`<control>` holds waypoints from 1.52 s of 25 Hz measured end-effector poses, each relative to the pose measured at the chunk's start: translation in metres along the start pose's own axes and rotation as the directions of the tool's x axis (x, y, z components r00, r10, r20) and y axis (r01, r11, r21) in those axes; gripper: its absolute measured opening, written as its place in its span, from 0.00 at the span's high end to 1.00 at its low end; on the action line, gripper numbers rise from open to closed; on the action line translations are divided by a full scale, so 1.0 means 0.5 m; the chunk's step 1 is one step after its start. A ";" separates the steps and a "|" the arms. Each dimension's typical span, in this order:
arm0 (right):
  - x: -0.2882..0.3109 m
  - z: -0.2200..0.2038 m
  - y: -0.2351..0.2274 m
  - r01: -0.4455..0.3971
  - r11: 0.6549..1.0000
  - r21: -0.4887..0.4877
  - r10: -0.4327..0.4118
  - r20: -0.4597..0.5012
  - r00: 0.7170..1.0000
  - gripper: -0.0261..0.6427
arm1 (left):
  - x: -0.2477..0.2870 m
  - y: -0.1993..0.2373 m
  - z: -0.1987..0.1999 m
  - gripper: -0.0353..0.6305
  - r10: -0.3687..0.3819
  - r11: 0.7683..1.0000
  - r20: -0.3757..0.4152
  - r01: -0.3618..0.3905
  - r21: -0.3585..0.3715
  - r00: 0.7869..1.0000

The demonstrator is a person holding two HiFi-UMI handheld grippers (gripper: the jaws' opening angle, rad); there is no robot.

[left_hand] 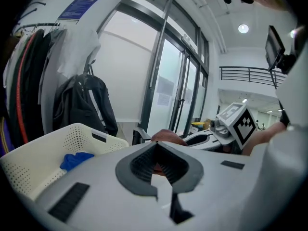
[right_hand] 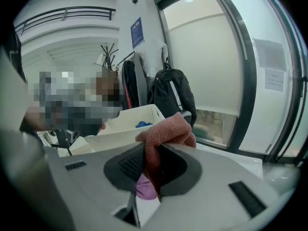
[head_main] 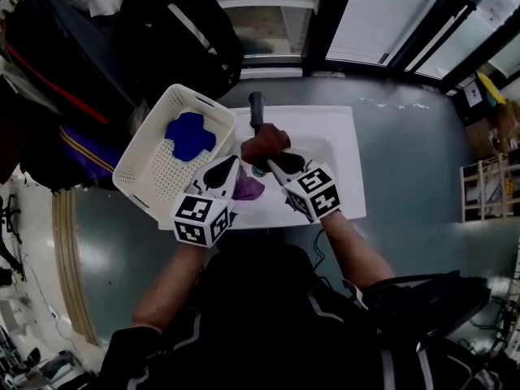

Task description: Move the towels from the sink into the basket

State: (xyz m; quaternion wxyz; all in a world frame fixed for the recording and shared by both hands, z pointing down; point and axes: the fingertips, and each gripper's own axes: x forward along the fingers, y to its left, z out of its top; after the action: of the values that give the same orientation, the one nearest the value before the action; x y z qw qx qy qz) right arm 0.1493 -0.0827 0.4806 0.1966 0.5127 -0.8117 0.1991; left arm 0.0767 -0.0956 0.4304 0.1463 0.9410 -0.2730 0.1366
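My right gripper point(head_main: 275, 162) point(right_hand: 153, 153) is shut on a rust-red towel point(head_main: 264, 143) point(right_hand: 169, 128), which hangs bunched from its jaws above the white sink point(head_main: 329, 140). A purple towel point(head_main: 249, 188) point(right_hand: 144, 187) lies in the sink below it. To the left of the sink stands the white perforated basket point(head_main: 146, 173) point(left_hand: 41, 165) with a blue towel point(head_main: 189, 133) point(left_hand: 74, 160) inside. My left gripper point(head_main: 225, 171) point(left_hand: 155, 144) hovers beside the right one, near the basket's right wall. Its jaws meet at the tips and I see nothing held between them.
A dark faucet point(head_main: 257, 109) rises at the sink's back edge. Black bags and coats point(head_main: 175, 39) hang behind the basket. Glass doors point(left_hand: 168, 81) stand beyond the sink. The floor around is grey-green.
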 end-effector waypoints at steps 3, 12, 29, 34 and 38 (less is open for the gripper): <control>-0.013 0.049 0.035 -0.025 0.999 -0.023 0.026 0.045 0.999 0.85 | -0.033 0.017 0.023 0.94 0.028 1.000 0.032 -0.028 -0.013 0.999; 0.008 0.165 0.153 -0.132 0.984 -0.119 0.146 0.122 0.982 0.85 | -0.176 0.105 0.080 0.94 0.189 0.981 0.136 -0.181 -0.068 0.973; 0.153 0.317 0.352 -0.316 0.906 -0.283 0.357 0.104 0.928 0.85 | -0.412 0.269 0.112 0.94 0.456 0.890 0.225 -0.440 -0.122 0.861; 0.205 0.335 0.387 -0.343 0.892 -0.296 0.378 0.069 0.923 0.85 | -0.442 0.315 0.106 0.94 0.496 0.868 0.229 -0.476 -0.142 0.837; 0.252 0.327 0.406 -0.372 0.876 -0.307 0.396 0.016 0.918 0.85 | -0.445 0.350 0.095 0.94 0.514 0.858 0.211 -0.492 -0.150 0.832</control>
State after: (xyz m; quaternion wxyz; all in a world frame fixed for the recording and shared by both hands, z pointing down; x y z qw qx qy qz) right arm -0.1043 -0.1834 0.3841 0.1961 0.3135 -0.9248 0.0894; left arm -0.1930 -0.1481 0.3469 0.1123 0.8380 -0.5324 0.0412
